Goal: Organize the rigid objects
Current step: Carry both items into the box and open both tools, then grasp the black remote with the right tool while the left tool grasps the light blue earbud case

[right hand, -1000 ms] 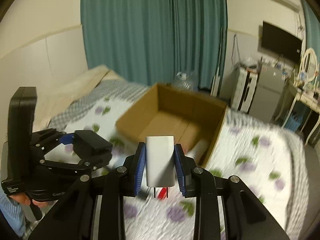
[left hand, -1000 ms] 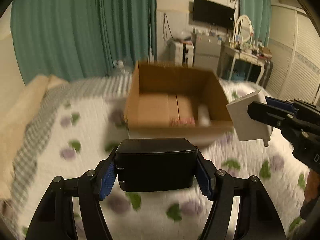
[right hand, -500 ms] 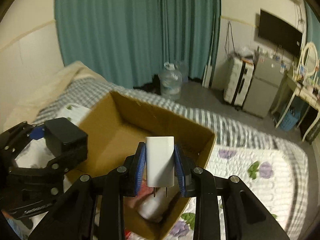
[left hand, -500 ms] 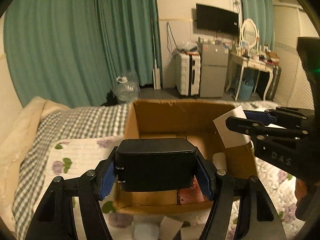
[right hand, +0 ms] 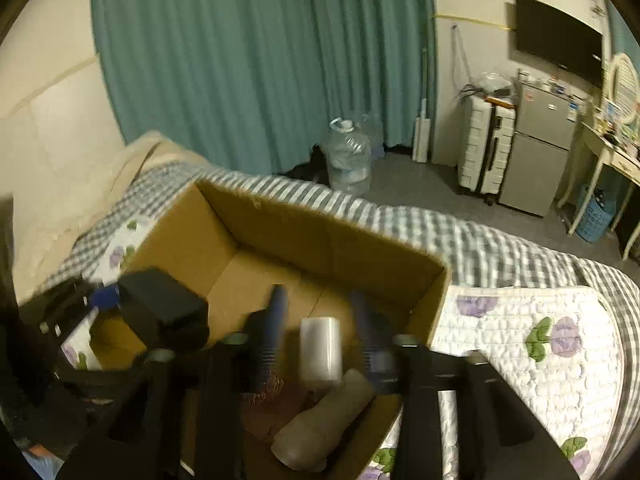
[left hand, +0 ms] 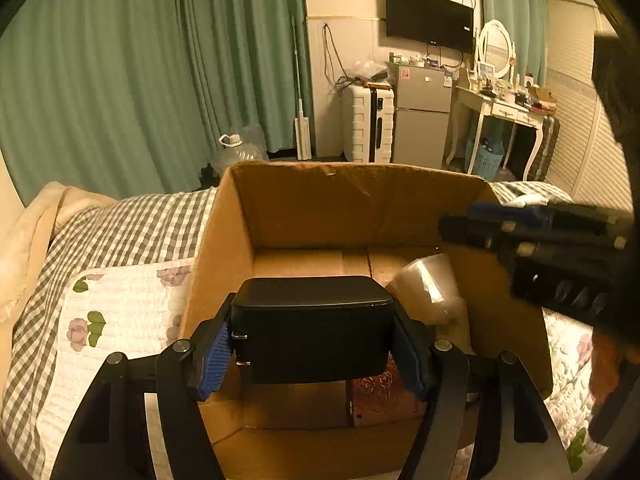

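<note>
My left gripper (left hand: 314, 346) is shut on a black box-shaped adapter (left hand: 312, 326) and holds it over the near part of an open cardboard box (left hand: 360, 204) on the bed. My right gripper (right hand: 320, 338) is open above the same box (right hand: 320, 236); the white charger (right hand: 320, 350) sits loose between its spread fingers, blurred, over the box's inside. A pale roll (right hand: 320, 428) and a red patterned item (left hand: 384, 396) lie in the box. The left gripper with the black adapter (right hand: 164, 312) shows at the left of the right wrist view.
The box sits on a floral quilt (right hand: 540, 344) over a checked bedspread (left hand: 120, 232). Beyond the bed are green curtains (left hand: 140, 80), a water jug (right hand: 348, 160), a white suitcase (left hand: 368, 128), a small fridge (left hand: 420, 120) and a dressing table (left hand: 504, 112).
Both grippers moved forward over the box. The right gripper's fingers spread apart and let go of the white charger. The left gripper still holds the black adapter.
</note>
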`<action>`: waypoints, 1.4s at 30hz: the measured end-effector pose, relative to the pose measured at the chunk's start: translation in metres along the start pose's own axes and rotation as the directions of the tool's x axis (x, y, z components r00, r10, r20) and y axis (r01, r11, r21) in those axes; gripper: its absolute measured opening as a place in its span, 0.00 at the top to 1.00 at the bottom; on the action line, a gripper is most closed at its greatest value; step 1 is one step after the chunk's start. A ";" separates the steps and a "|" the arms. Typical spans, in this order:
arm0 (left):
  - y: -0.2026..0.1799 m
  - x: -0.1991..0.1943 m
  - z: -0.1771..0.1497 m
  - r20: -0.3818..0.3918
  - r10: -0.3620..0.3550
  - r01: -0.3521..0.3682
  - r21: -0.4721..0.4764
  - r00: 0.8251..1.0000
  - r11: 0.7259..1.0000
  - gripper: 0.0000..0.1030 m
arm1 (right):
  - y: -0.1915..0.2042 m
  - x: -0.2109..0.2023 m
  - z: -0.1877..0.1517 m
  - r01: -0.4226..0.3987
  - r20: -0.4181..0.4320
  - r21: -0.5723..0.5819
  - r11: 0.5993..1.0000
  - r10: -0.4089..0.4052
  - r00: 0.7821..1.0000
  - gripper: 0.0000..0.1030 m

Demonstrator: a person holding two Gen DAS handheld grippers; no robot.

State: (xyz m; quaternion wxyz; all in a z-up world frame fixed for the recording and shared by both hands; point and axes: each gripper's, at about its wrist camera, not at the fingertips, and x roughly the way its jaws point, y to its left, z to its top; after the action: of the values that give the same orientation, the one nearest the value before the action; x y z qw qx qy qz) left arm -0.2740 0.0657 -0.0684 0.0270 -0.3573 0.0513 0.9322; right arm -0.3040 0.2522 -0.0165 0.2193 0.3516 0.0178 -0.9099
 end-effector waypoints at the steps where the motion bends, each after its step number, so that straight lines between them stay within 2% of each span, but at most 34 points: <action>1: -0.002 0.000 0.000 -0.004 0.003 -0.003 0.006 1.000 1.000 0.32 | -0.003 -0.006 0.000 -0.001 0.017 0.018 1.000 0.001 1.000 0.30; 7: -0.013 -0.001 0.006 -0.014 0.006 -0.006 0.022 1.000 1.000 0.31 | -0.006 -0.034 -0.002 0.044 0.062 0.026 0.999 -0.046 0.997 0.30; 10: -0.015 0.007 0.011 -0.046 0.002 -0.001 0.009 0.999 1.000 0.30 | -0.007 -0.044 -0.006 0.069 0.074 0.023 0.997 -0.070 0.995 0.27; 13: -0.016 0.000 0.015 0.001 0.025 -0.025 0.001 1.000 1.000 0.30 | -0.008 -0.052 -0.010 0.082 0.086 0.018 0.996 -0.084 0.993 0.22; 19: -0.010 -0.021 0.020 0.026 0.044 -0.044 0.011 0.999 0.999 0.30 | -0.003 -0.080 -0.014 0.120 0.127 -0.002 0.993 -0.119 0.985 0.16; 24: 0.006 -0.056 0.009 0.031 0.035 -0.035 -0.015 0.999 0.999 0.30 | 0.027 -0.114 -0.023 0.088 0.154 -0.078 0.993 -0.075 0.985 0.16; 29: 0.028 -0.105 -0.013 0.028 0.064 -0.063 -0.046 0.998 0.997 0.30 | 0.068 -0.148 -0.043 0.037 0.183 -0.153 0.988 -0.009 0.983 0.16; 32: 0.042 -0.132 -0.032 0.023 0.065 -0.063 -0.069 0.998 0.996 0.30 | 0.091 -0.150 -0.067 -0.005 0.157 -0.190 0.982 0.035 0.987 0.16; 35: 0.054 -0.149 -0.063 0.007 0.090 -0.089 -0.092 0.996 0.992 0.30 | 0.115 -0.131 -0.101 -0.028 0.087 -0.254 0.967 0.052 0.995 0.16; 40: 0.060 -0.141 -0.121 -0.069 0.097 -0.103 -0.092 0.993 0.990 0.30 | 0.141 -0.085 -0.151 -0.054 -0.084 -0.321 0.945 0.029 0.996 0.17; 41: 0.060 -0.138 -0.127 -0.072 0.098 -0.105 -0.097 0.993 0.990 0.30 | 0.146 -0.076 -0.159 -0.058 -0.112 -0.343 0.937 0.020 0.993 0.19; 42: 0.061 -0.133 -0.136 -0.074 0.092 -0.100 -0.106 0.993 0.989 0.30 | 0.151 -0.069 -0.170 -0.058 -0.135 -0.372 0.926 0.007 0.991 0.24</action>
State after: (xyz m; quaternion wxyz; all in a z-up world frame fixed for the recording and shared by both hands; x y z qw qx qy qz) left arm -0.0903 -0.0125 -0.0750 -0.0394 -0.3872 0.0183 0.9210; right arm -0.0893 0.1739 -0.0816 0.2959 0.3625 0.2000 -0.8608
